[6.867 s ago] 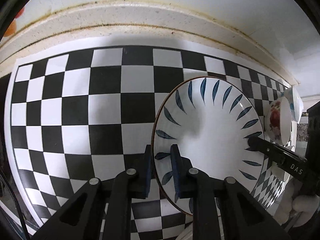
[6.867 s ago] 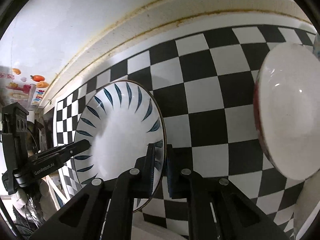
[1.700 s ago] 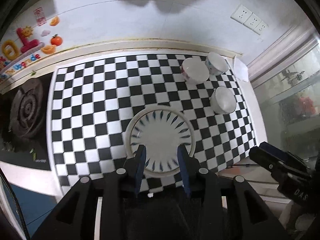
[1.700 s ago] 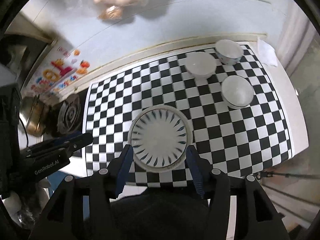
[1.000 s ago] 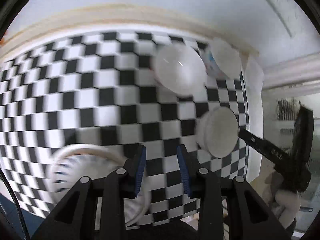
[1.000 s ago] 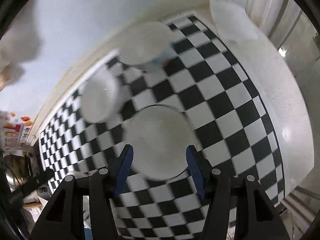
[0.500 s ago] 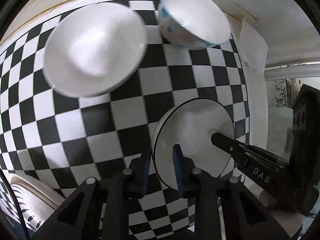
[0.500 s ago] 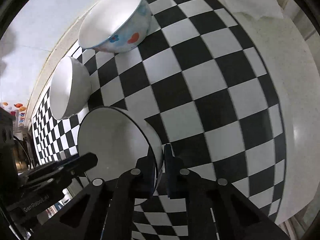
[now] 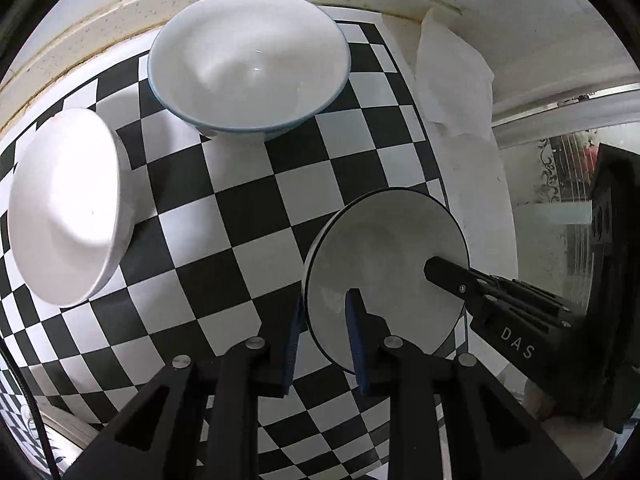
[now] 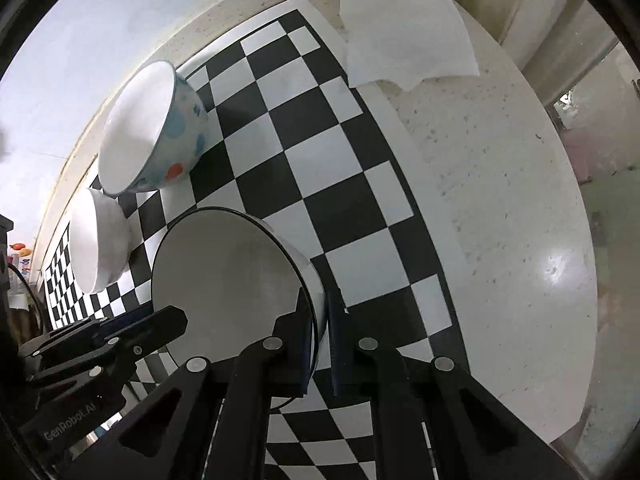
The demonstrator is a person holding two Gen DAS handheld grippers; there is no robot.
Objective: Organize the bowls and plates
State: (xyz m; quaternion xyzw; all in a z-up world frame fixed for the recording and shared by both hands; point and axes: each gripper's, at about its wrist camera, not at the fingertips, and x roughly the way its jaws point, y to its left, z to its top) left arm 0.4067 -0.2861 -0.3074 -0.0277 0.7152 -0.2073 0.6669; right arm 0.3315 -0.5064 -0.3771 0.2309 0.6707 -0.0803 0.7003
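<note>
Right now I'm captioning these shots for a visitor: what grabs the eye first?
The black-and-white checkered mat dominates. On it, both grippers pinch opposite rims of the dark-rimmed bowl: left gripper and right gripper. Behind stand a dotted bowl and a plain white bowl.

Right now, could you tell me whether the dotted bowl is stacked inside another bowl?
No, the dotted bowl stands by itself on the checkered mat.

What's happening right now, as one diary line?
step: grasp black-rimmed bowl | left gripper: jaws just closing, shut on its rim | right gripper: shut on opposite rim
</note>
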